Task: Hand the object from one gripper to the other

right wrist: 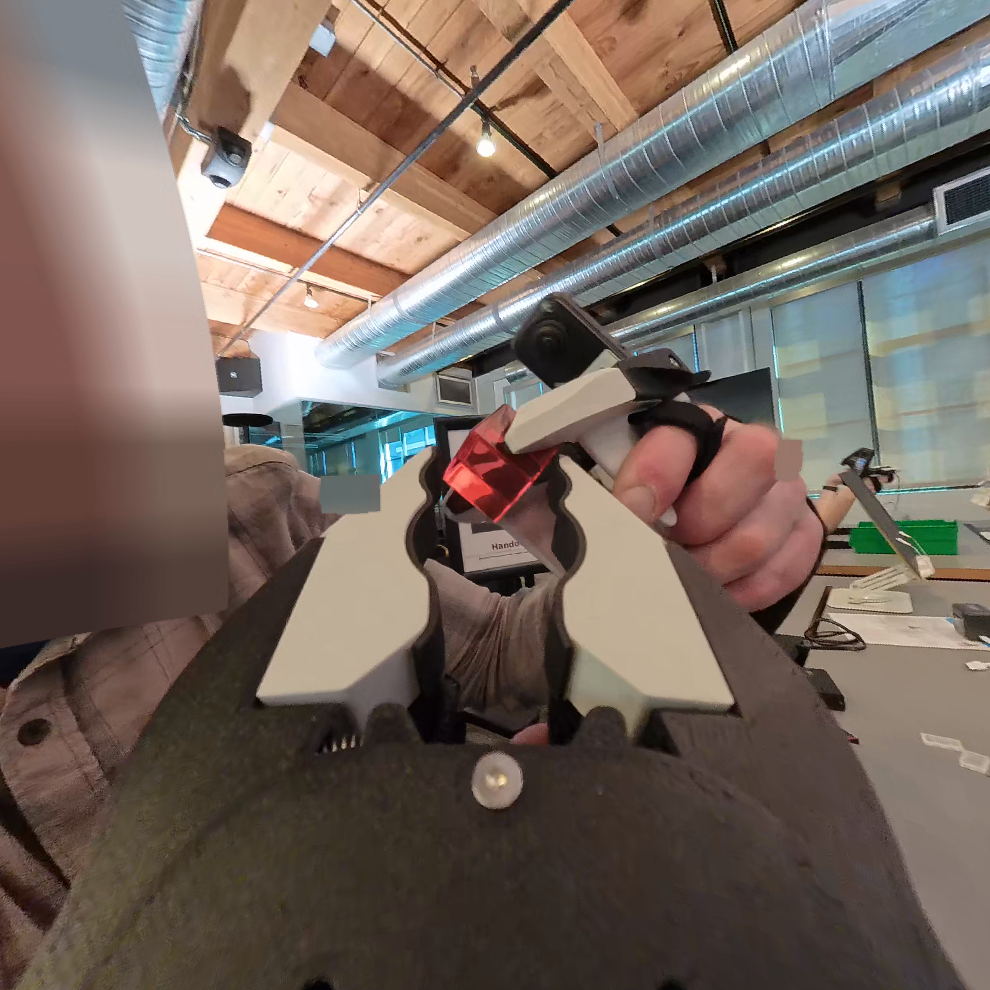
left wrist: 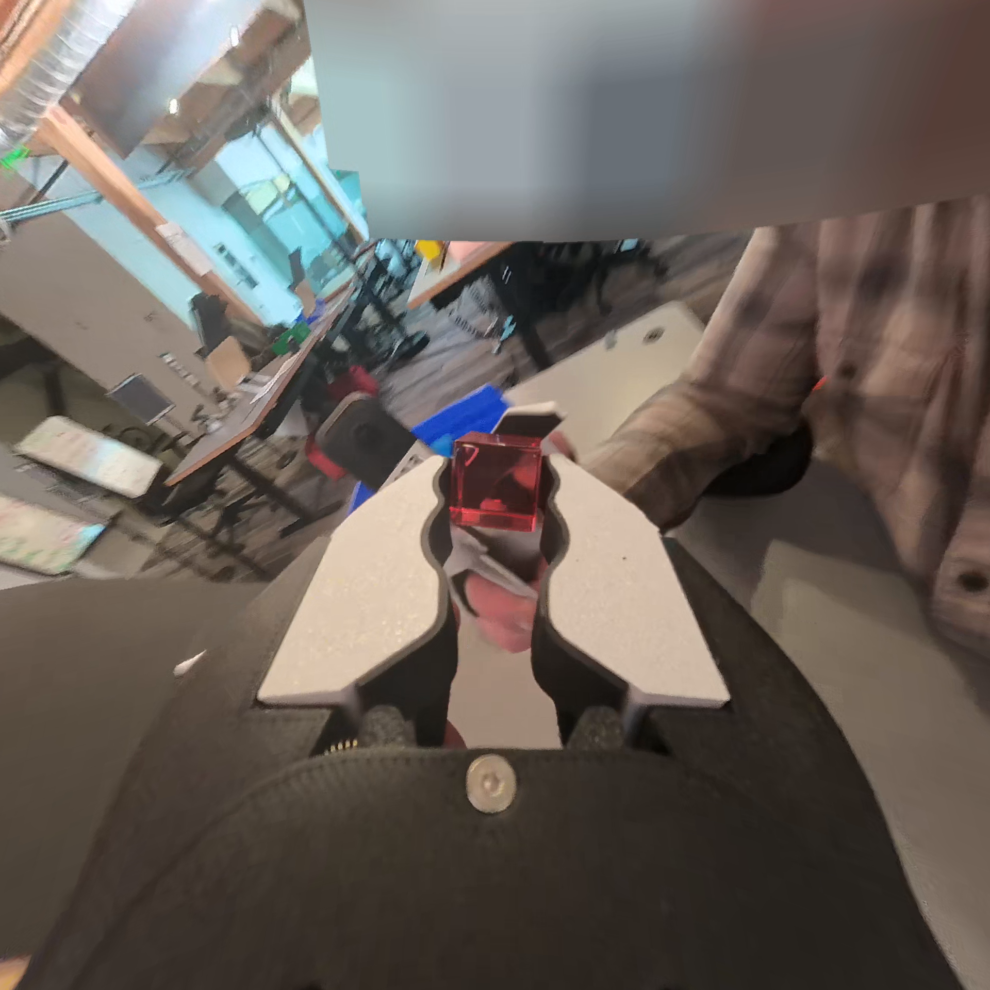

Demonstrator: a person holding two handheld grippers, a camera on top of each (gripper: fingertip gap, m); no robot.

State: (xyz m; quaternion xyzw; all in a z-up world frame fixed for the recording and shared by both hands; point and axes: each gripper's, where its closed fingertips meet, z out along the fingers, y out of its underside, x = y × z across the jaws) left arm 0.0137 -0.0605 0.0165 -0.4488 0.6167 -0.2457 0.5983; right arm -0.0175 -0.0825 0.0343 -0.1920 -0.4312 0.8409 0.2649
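Red translucent cube [left wrist: 495,482] at frame centre, clamped by left claw [left wrist: 495,485]; right claw [right wrist: 495,482] parted around it, contact uncertain.

We spot printed writing on one thing only: a white framed sign [right wrist: 495,541] behind the tongs in the right wrist view, partly hidden. Papers pinned to a post [left wrist: 185,249] in the left wrist view are too blurred for us to read.
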